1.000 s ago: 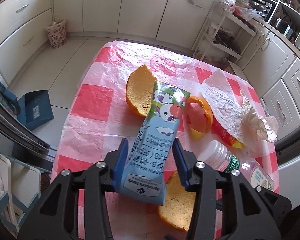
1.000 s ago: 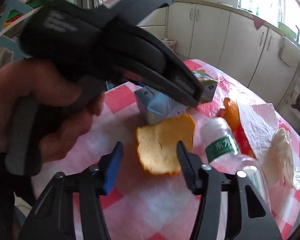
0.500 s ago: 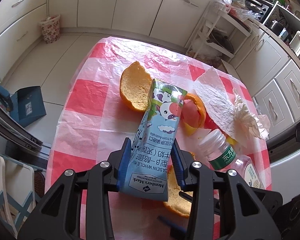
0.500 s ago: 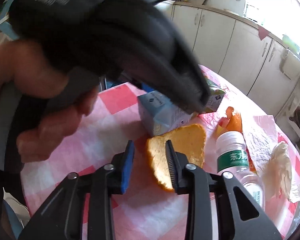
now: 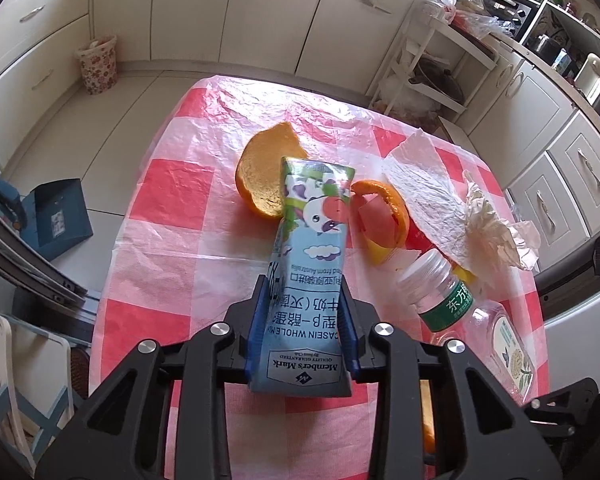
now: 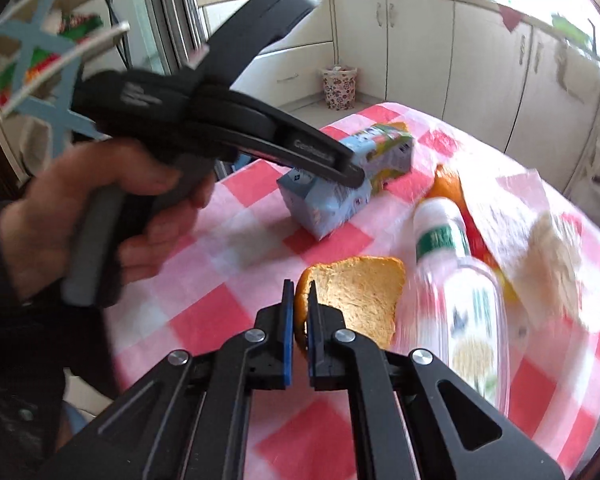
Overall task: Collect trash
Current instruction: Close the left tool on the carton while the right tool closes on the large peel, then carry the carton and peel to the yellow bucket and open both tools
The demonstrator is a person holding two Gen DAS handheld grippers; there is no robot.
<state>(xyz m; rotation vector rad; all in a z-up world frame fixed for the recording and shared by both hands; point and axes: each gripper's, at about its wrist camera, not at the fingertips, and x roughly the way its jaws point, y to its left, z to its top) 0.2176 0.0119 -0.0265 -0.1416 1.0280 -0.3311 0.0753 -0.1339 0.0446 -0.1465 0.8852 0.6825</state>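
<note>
A blue milk carton [image 5: 312, 240] lies on the red-and-white checked tablecloth [image 5: 172, 192]. My left gripper [image 5: 303, 282] is closing on the carton's lower half, and both pads press its sides. In the right wrist view a hand [image 6: 60, 220] holds that gripper over the carton [image 6: 384, 152]. My right gripper [image 6: 300, 286] is closing too, pinching the left edge of a piece of orange peel [image 6: 360, 292] that stands tilted up from the cloth. A clear plastic bottle [image 6: 452, 280] with a green label lies just right of that peel.
Two more orange peels [image 5: 260, 176] [image 5: 384, 216] lie beyond the carton. White tissue paper [image 5: 440, 200] and a crumpled wad [image 5: 496, 232] sit on the right. A floral waste bin [image 5: 97, 65] stands on the floor by the cabinets. A blue dustpan [image 5: 56, 216] lies left of the table.
The right jaws went from wide around the peel to pinched on its edge, and the peel tipped up. The left jaws narrowed slightly on the carton.
</note>
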